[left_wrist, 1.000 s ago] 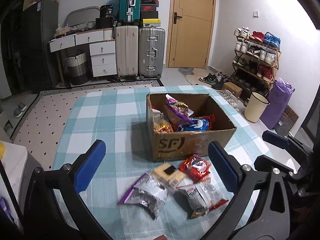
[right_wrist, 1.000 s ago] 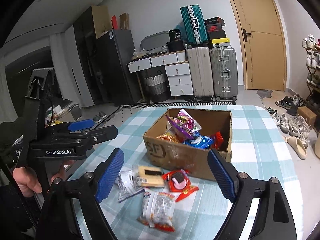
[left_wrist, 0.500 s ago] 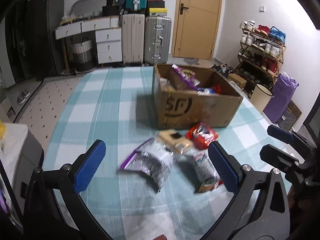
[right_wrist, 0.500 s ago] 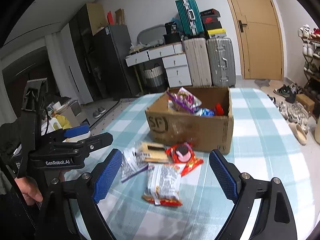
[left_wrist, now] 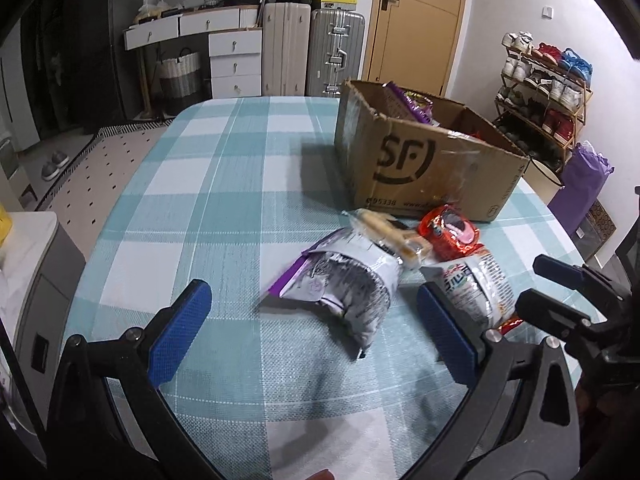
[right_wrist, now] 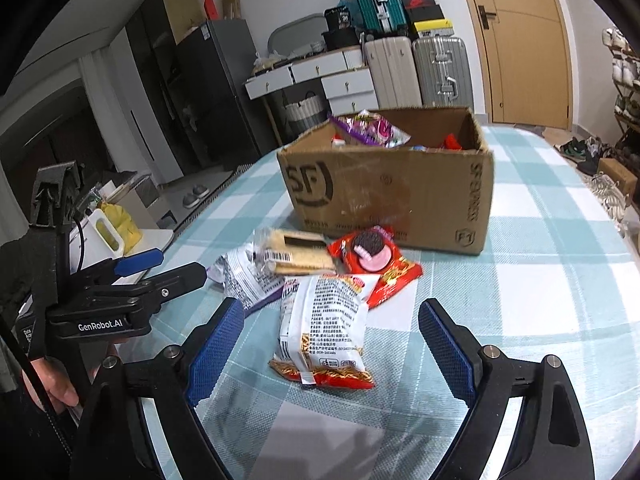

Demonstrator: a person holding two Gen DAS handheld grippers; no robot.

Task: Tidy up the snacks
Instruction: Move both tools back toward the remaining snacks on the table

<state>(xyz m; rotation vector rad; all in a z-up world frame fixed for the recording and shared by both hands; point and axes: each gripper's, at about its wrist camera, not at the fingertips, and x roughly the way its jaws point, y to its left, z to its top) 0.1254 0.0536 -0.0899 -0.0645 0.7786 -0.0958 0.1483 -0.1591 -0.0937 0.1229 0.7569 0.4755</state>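
- left gripper (left_wrist: 316,334): jaws spread wide, nothing gripped, grey-purple bag (left_wrist: 344,280) lies between them on the checked table (left_wrist: 192,208)
- right gripper (right_wrist: 332,348): released, white-red snack bag (right_wrist: 324,328) between its pads, untouched
- cracker pack (right_wrist: 298,256) and red cookie pack (right_wrist: 374,262) lie just in front of the cardboard box (right_wrist: 392,196)

On the table (right_wrist: 540,280), four snack packets lie just before the cardboard box (right_wrist: 400,196): the cookie packet (right_wrist: 372,256) nearest it, the cracker pack (right_wrist: 296,256) to its left, the noodle bag (right_wrist: 324,328) foremost, the crumpled bag (right_wrist: 244,276) leftmost.
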